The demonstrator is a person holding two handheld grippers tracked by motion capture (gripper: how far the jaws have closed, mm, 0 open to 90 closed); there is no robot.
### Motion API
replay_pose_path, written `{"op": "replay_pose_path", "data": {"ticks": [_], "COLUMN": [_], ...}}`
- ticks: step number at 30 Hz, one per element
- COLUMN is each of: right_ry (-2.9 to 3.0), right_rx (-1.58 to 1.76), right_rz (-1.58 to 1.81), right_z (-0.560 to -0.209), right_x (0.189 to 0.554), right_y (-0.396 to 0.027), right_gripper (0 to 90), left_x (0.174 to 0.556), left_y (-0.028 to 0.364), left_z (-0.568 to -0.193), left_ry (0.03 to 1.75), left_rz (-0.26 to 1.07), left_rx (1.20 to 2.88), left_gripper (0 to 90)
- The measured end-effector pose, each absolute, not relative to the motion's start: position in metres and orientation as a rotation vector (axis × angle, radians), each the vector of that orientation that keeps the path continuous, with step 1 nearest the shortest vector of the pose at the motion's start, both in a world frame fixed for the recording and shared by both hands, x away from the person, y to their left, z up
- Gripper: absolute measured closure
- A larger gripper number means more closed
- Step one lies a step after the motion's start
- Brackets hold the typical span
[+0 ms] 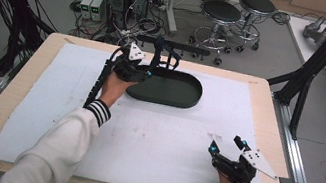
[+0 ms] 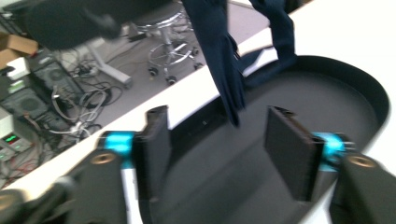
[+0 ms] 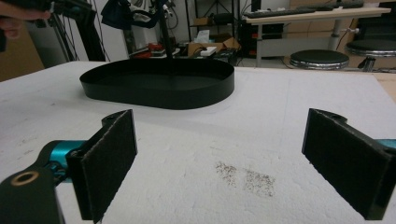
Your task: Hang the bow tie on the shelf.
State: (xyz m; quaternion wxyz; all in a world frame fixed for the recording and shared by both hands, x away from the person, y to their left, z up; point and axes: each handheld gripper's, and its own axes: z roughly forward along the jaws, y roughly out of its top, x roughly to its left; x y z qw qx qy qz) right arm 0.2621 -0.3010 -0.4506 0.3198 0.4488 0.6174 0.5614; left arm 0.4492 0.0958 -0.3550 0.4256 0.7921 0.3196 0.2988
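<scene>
1. Dark navy cloth strip (image 2: 229, 70), dangling over the near-left end of the black oval plastic tray (image 1: 184, 103), at about 12 o'clock from the left gripper (image 2: 224, 140); lower tip between the pads, untouched.
2. Left gripper jaws apart, nothing clamped. Long axis of the strip near vertical.
3. Tray at the worktop's (image 1: 268, 115) 12 o'clock, long axis 9 to 3.
4. Right gripper (image 1: 228, 146) at 5 o'clock, jaws wide apart, empty, well apart from the tray; left hand (image 1: 114, 85) far nearer.
</scene>
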Motion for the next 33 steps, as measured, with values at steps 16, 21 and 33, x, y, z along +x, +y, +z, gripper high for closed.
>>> {"op": "replay_pose_path", "data": {"ticks": [16,21,33], "right_ry": [1.626,1.626,1.615], "right_rx": [1.126,1.109,1.121], "right_rz": [1.454,1.448,1.452], "right_z": [-0.451,-0.451,-0.451], "right_x": [0.259,0.258,0.258], "right_y": [-0.298,-0.296,-0.297], "right_gripper": [9.2,9.2,9.2], "left_x": [0.363,0.329,0.278], "left_y": [0.201,0.242,0.313], "left_z": [-0.383,-0.402,-0.448], "left_ry": [0.638,0.654,0.706], "left_rz": [0.587,0.609,0.663], "left_rx": [1.753,1.674,1.486], "left_gripper": [18.9,18.3,17.1]}}
